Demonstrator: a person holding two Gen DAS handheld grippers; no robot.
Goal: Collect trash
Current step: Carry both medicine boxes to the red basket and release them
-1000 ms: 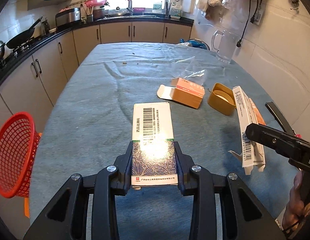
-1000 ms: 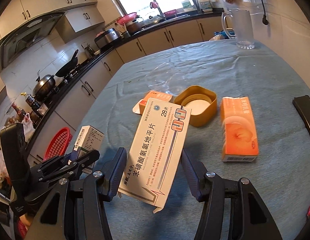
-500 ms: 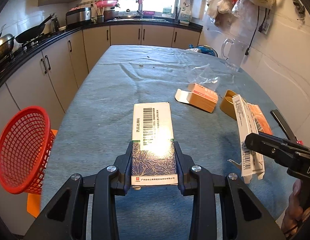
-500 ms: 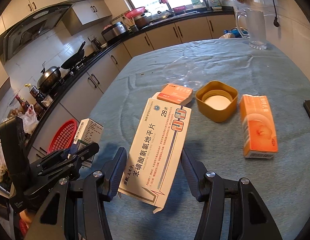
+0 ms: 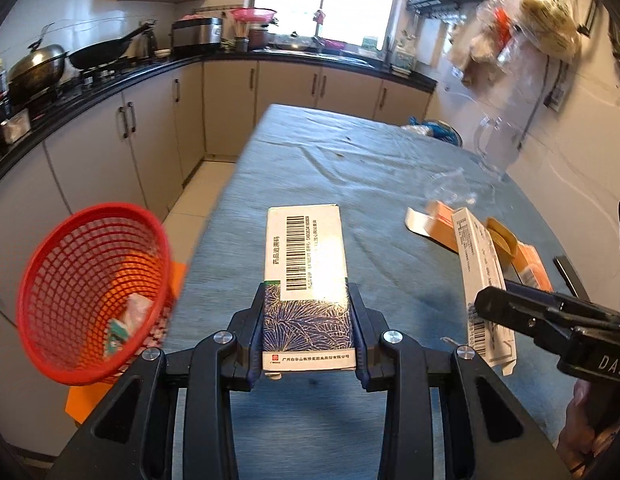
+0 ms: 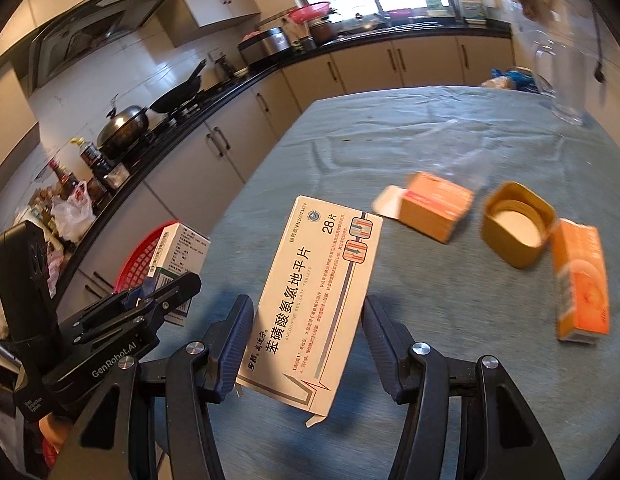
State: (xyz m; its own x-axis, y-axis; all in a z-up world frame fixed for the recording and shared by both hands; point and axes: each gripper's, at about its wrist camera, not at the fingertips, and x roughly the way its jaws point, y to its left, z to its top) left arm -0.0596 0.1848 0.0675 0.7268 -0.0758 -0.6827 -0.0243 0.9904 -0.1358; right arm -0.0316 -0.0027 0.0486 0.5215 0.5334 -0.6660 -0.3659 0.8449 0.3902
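My left gripper (image 5: 309,312) is shut on a blue-patterned medicine box (image 5: 306,248) with a barcode on top, held above the left part of the blue table (image 5: 350,160). A red mesh basket (image 5: 90,292) stands off the table's left edge, with some scraps at its bottom. My right gripper (image 6: 308,320) is shut on a flat white tablet box (image 6: 318,280), tilted between the jaws. In the right wrist view the left gripper (image 6: 162,292) and its box (image 6: 178,256) hang in front of the red basket (image 6: 138,260). The white box (image 5: 480,264) also shows edge-on at the right of the left wrist view.
On the table lie an orange box with an open flap (image 6: 434,210), a yellow square lid (image 6: 518,228), another orange box (image 6: 582,280) and a clear plastic bag (image 5: 450,188). A glass jug (image 6: 562,80) stands at the far right. Kitchen cabinets (image 5: 150,140) line the left side.
Both grippers have carried their boxes leftward toward the table's left edge. The red basket now looms larger and nearer in the left wrist view. Neither grip has changed.
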